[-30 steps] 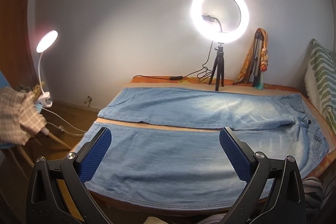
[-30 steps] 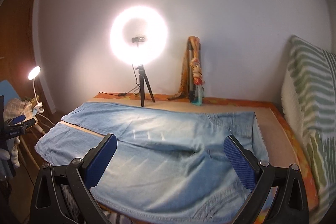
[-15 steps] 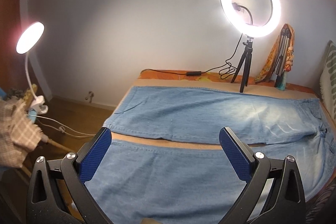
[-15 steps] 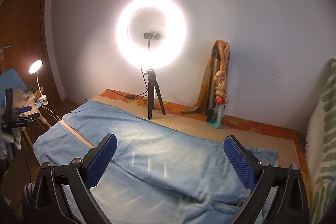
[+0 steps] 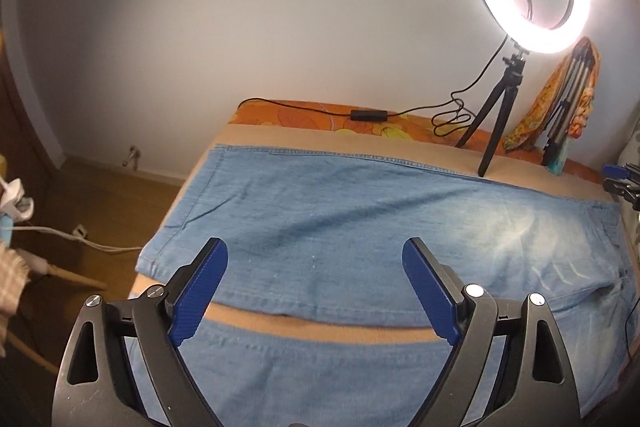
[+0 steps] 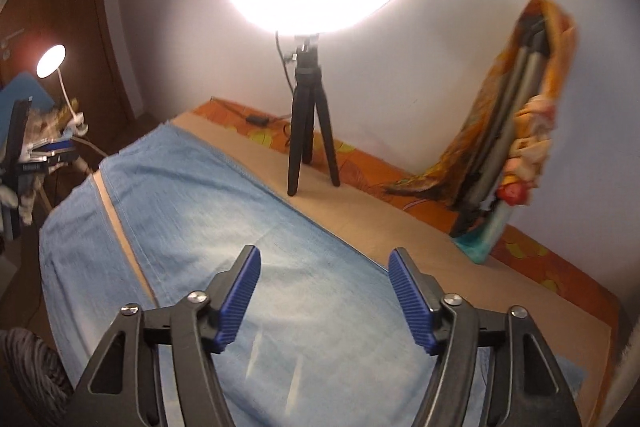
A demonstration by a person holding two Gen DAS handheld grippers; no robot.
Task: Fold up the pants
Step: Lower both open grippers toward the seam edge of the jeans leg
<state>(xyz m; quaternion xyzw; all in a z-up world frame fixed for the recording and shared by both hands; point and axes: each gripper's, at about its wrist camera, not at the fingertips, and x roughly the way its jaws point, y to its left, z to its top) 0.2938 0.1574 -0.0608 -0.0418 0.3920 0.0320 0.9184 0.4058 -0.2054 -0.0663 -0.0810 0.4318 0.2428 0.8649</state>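
1. Left tool (image 5: 316, 287) and right tool (image 6: 324, 293), both empty with jaws apart, are closing in over the far leg.
2. Pants (image 5: 360, 227) are lying flat on the bed (image 5: 320, 141), legs apart; first fold is still pending.

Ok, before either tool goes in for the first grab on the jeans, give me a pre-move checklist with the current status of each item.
1. Left tool open and holding nothing: ok.
2. Right tool open and holding nothing: ok.
3. Jeans spread flat, the two legs side by side with a strip of bed cover between them: ok.
4. Far leg's outer edge free of the ring light tripod: ok, though the tripod feet stand close to it.
5. Waistband end reachable: cannot tell, it is cut off at the frame edge.
6. Light cable away from the denim: ok.
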